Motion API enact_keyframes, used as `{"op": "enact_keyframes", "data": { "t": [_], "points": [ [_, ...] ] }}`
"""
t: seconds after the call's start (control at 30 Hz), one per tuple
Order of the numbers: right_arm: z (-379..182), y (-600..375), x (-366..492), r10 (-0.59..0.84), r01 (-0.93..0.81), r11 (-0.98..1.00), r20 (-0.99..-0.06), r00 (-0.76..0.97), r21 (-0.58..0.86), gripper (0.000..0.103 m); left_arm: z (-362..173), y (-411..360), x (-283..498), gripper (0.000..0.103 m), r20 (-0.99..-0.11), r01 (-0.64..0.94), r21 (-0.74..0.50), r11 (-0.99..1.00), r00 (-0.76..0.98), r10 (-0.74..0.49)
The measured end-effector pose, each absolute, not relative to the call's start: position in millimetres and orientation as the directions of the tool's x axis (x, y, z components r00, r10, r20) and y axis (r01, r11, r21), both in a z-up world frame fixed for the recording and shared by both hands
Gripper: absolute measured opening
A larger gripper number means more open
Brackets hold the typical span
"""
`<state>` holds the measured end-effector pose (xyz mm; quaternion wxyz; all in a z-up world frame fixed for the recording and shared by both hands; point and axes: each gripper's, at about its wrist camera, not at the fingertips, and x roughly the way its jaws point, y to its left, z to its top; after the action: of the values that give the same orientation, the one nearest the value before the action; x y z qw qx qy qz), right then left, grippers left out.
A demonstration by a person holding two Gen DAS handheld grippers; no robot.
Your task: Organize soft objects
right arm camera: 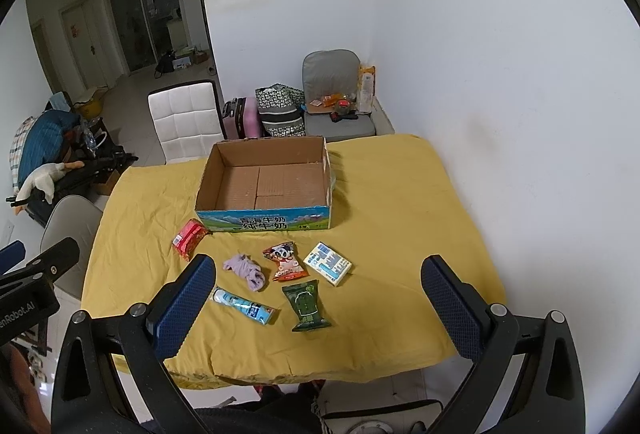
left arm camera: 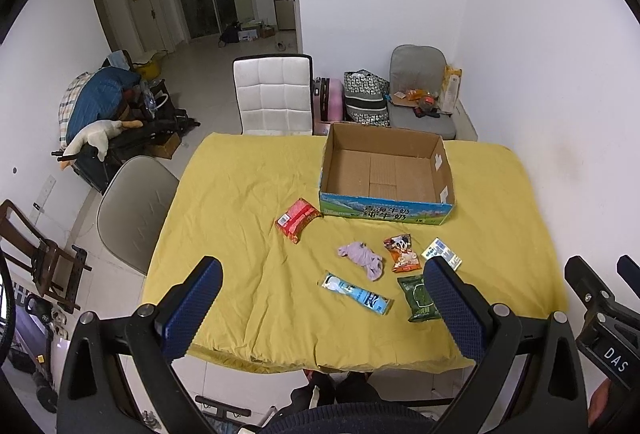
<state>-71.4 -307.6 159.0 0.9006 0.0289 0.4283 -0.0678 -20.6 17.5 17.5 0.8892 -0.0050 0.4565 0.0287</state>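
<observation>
A white padded chair (left arm camera: 276, 94) stands at the far edge of the yellow-covered table (left arm camera: 240, 202), with a grey chair (left arm camera: 136, 210) at its left side. By the wall sit a pink suitcase (right arm camera: 242, 118), a patterned bag (right arm camera: 280, 112) and a cluttered grey seat (right arm camera: 336, 106).

Yellow tablecloth (right arm camera: 400, 194), brown cardboard box (right arm camera: 224, 170) with blue-green front, lilac cloth (right arm camera: 248, 270), red packet (right arm camera: 190, 238).

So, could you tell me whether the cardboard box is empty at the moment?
Empty. The box shows only its bare cardboard floor in both views; all the packets and the purple cloth lie outside it on the yellow sheet.
</observation>
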Motion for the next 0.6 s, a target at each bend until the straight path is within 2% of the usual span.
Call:
{"op": "enact_keyframes", "data": {
  "t": [0.6],
  "points": [
    [159.2,-306.3,-76.9,-0.095,0.149,0.989,-0.782,0.616,-0.002,0.103,12.3,21.3,-25.0,0.103,-0.826,-0.049,0.010,0.999,0.562,0.035]
  ]
}}
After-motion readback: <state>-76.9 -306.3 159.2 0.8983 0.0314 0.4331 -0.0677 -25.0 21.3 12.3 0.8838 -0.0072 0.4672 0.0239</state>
